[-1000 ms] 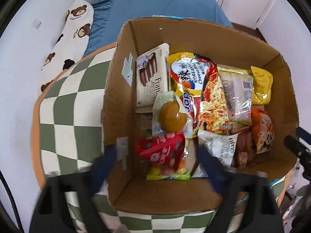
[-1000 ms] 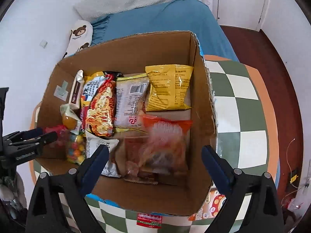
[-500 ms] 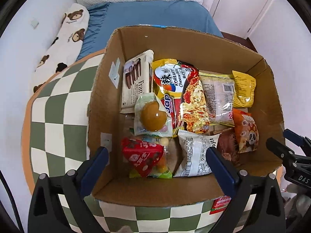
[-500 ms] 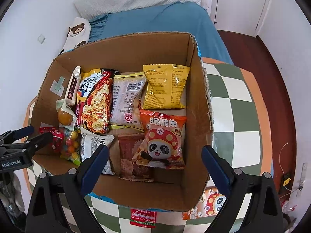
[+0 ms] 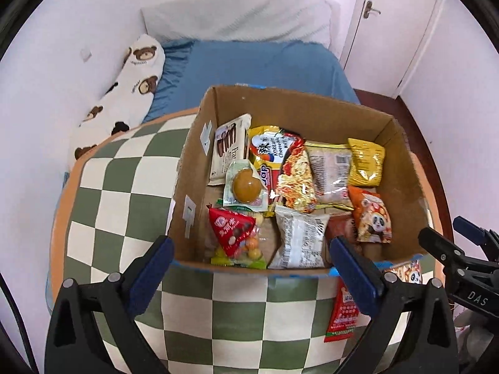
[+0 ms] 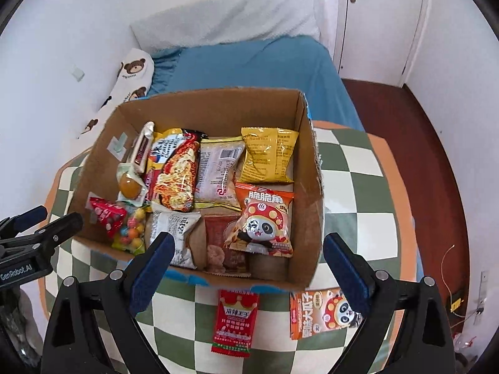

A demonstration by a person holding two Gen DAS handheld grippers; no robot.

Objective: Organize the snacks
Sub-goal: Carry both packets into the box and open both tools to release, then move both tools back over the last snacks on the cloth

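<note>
Currently both the left gripper [image 5: 249, 268] and right gripper [image 6: 246, 265] hang spread and empty at the near side of the cardboard box [image 6: 305, 205]. Two packets lie outside on the checkered bench [image 6: 352, 168]: a red sachet [image 6: 234, 321] and a panda packet [image 6: 324, 311]. Flat foil could slip from a pinch, or snag the near wall going in.

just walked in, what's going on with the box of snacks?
A person with two handheld grippers is packing snacks into a cardboard box on a checkered table. Both the left gripper and right gripper are open and empty, hovering at the box's near edge. Two packets lie outside it: a red sachet and an orange panda packet.
</note>
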